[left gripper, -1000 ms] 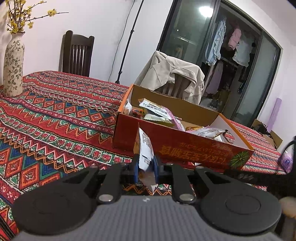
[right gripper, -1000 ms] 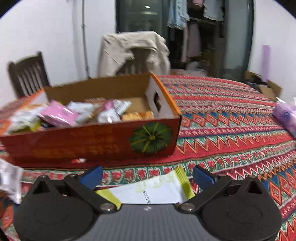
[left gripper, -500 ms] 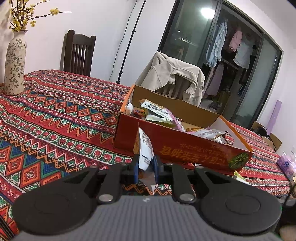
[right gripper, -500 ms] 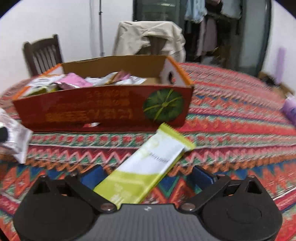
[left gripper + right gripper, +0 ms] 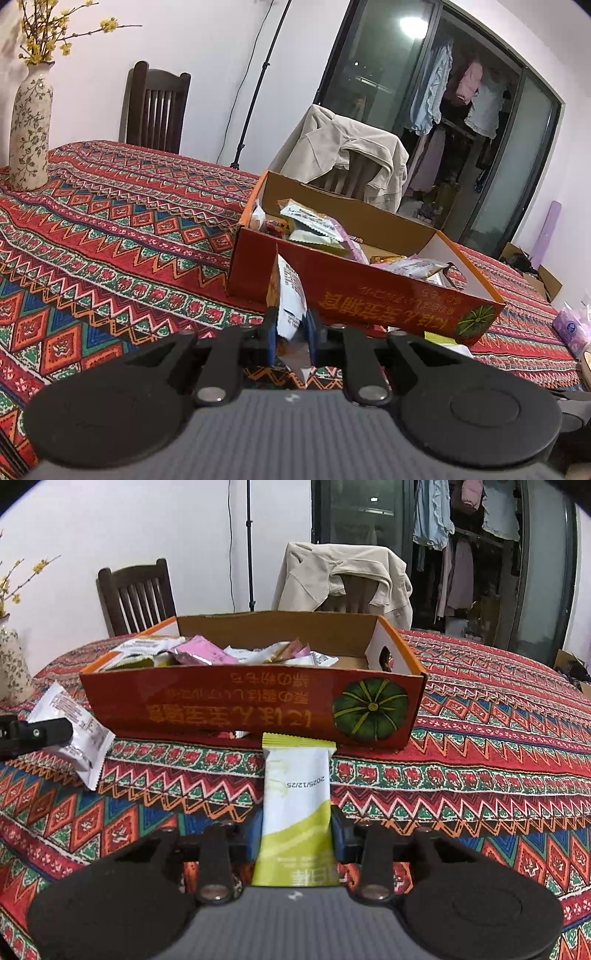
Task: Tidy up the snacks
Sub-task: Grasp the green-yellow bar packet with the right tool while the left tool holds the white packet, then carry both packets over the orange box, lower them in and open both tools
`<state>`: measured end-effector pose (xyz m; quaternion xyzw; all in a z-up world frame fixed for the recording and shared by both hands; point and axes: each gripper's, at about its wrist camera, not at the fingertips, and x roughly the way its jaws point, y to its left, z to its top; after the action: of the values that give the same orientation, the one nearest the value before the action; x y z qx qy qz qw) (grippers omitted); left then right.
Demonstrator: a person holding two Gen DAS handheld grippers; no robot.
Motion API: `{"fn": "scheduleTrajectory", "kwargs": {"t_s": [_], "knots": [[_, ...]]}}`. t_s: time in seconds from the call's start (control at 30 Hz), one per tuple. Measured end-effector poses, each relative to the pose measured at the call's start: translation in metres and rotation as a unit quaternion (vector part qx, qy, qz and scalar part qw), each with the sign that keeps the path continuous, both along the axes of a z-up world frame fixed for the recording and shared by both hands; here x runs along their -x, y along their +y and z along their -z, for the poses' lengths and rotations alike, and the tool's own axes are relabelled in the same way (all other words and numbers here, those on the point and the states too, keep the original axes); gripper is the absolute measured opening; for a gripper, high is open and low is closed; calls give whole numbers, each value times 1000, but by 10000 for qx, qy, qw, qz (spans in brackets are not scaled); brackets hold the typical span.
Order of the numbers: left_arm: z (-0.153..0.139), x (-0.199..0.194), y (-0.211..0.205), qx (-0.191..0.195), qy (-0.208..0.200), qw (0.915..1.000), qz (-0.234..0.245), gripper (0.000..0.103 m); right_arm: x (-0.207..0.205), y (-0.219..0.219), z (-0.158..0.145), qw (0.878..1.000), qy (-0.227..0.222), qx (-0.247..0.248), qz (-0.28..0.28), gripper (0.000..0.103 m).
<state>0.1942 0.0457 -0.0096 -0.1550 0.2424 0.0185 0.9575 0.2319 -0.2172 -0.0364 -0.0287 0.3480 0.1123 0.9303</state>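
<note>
White walls, dark wood chair, beige jacket on 2nd chair, glass doors w/ hanging clothes, patterned tablecloth

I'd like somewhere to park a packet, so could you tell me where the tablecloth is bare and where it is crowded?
Bare: the tablecloth between the vase and the box, and right of the box in the right wrist view. Inside the box, only its right end is free; the rest is heaped with snacks. In front of it both tongs hold packets.

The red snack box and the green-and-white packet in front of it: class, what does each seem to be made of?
Red snack box with pumpkin picture: likely printed cardboard, since its inner walls are plain matte brown. Green-and-white snack packet: probably thin plastic film, smooth, with a crimped end seal.
</note>
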Motion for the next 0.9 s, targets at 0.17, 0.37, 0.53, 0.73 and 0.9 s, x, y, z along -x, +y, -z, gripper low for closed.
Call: {"fn": "scheduleTrajectory", "kwargs": {"t_s": [0.17,0.37,0.53,0.73,0.9], "knots": [[-15,13,-10,-123,-313,9992,200,16,10,-3,-14,9995,-320,-60,-52,35],[-41,19,-20,-196,-539,9977,348,16,18,-6,-41,9969,-756,-179,-103,36],[-66,7,-29,-356,-619,9965,439,16,8,-8,-62,9946,-994,-303,-80,36],[-89,-20,-46,-599,-700,9948,443,16,-17,-4,-83,9914,-1239,-420,-35,36],[-94,-54,-55,-643,-695,9947,391,16,-45,-2,-89,9891,-1350,-574,90,36]]}}
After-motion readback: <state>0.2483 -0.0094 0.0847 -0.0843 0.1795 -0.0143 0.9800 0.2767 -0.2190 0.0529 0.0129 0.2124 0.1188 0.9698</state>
